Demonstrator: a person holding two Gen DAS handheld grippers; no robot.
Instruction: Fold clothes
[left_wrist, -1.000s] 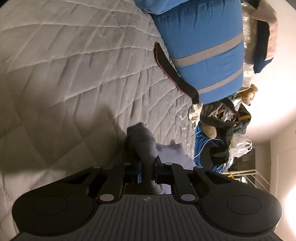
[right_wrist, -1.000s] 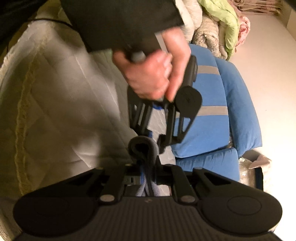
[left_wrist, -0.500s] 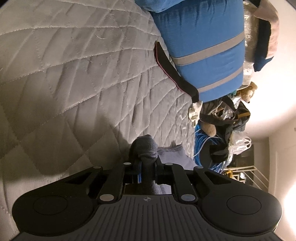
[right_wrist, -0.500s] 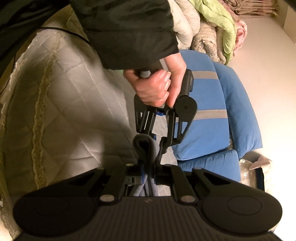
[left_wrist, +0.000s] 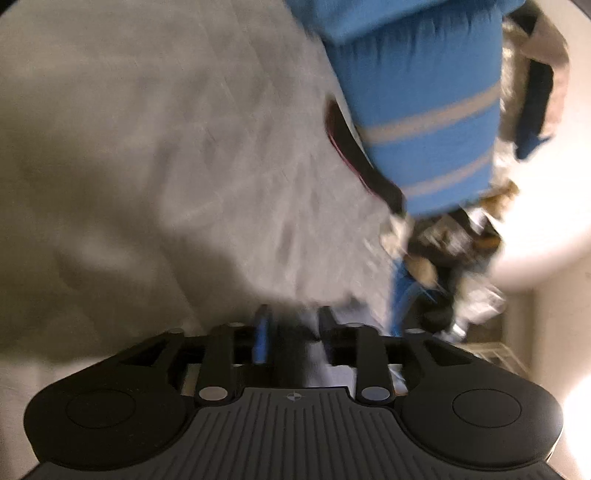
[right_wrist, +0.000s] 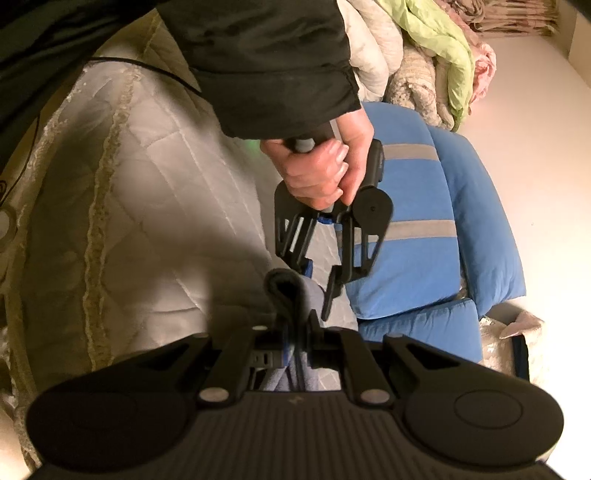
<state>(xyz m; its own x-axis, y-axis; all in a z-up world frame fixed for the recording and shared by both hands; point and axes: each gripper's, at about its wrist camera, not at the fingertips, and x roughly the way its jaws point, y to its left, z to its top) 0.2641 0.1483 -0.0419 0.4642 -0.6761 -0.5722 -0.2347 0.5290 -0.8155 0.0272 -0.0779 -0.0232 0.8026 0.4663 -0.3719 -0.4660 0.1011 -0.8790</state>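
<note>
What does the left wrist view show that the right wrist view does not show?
Only the left wrist view: a dark strap beside the blue bedding and a cluttered heap past the quilt's edge. It is blurred.

Only the right wrist view: the hand and black sleeve holding the left gripper, whose jaws have just been opening, and the right gripper shut on the grey cloth.

Both: the quilt and blue bedding.
</note>
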